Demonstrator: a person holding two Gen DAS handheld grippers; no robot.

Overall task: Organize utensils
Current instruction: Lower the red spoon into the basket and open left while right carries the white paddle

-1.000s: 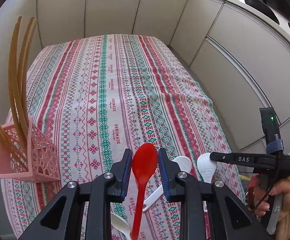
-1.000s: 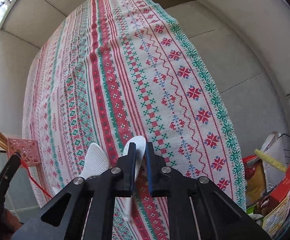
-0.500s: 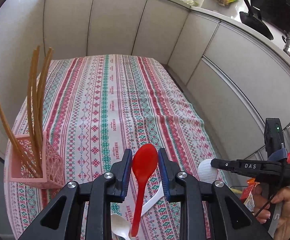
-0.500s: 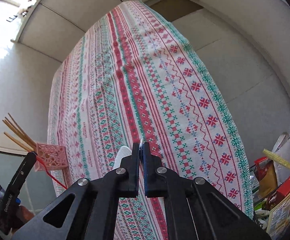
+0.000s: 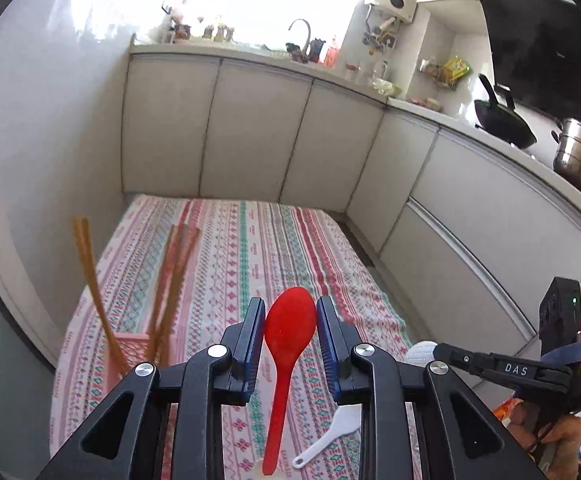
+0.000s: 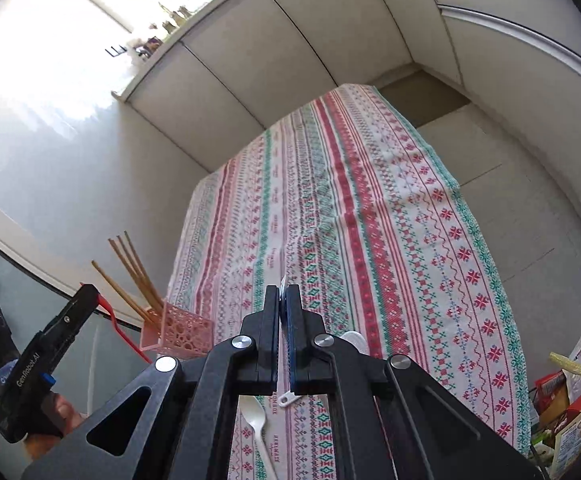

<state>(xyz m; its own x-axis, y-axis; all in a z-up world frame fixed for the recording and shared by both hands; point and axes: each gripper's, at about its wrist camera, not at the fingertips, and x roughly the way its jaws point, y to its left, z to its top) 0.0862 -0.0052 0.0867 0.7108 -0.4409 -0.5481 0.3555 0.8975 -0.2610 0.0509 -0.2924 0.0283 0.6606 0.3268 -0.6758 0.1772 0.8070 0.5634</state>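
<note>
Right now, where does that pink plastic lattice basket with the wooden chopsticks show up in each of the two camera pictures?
Left wrist view: the pink plastic lattice basket sits low on the left, partly hidden behind the left gripper, chopsticks rising from it.
Right wrist view: the basket is lower left, at the table's near left edge.
Shared landmark: the striped patterned tablecloth.

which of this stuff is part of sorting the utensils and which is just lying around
Part of the job: red spoon, held white spoon, loose white spoon, white scoop, pink basket, chopsticks.

Just lying about: wok, steel pot, food boxes.
</note>
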